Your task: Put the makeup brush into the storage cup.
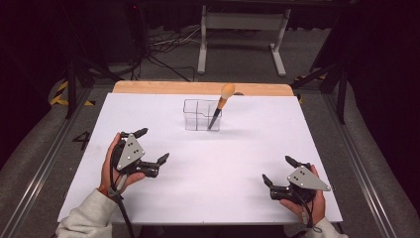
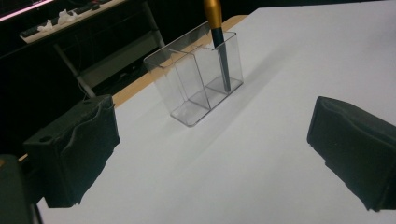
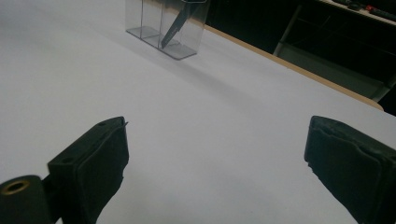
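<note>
Between you and the clear organizer [image 1: 202,115] the white surface [image 1: 213,163] lies bare, so either gripper can travel straight forward without meeting anything. The organizer stands toward the far middle, well apart from the left gripper [image 1: 152,145] and the right gripper [image 1: 278,171]. The brush [image 1: 221,106] leans out of its right-hand compartment, its rounded orange handle tilting up and toward the far edge, so it blocks an approach from above on that side. The left-hand compartments stand open from above. Both side margins are free.
</note>
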{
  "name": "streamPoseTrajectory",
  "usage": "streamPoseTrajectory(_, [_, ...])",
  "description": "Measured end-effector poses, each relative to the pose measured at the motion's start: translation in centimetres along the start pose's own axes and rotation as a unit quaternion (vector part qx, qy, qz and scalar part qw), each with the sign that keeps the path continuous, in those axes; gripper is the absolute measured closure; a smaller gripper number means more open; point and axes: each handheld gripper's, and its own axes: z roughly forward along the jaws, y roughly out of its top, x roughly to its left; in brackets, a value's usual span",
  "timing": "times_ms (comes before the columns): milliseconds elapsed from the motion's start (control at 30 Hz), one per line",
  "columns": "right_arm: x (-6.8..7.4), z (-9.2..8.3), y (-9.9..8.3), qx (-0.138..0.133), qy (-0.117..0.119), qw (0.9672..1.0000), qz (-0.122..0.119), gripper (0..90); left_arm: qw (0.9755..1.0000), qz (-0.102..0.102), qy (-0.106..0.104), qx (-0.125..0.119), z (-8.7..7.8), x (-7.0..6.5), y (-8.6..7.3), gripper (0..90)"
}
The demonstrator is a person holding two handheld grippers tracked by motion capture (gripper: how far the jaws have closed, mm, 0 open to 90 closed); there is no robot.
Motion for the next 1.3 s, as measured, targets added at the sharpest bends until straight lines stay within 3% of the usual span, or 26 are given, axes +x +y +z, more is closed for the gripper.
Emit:
streamPoseTrajectory(867, [0.0,0.0,0.0,0.002,-0.001,1.0000,0.000,7.2,0.9995,0.003,0.015,0.027,-2.1,0.1,-2.8,3.2])
streamPoseTrajectory(1300, [0.1,0.1,0.0,0.004,-0.001,1.0000,-0.001,7.2,0.9984,-0.011,0.022,0.050,-3.6,0.6,-5.2,3.2])
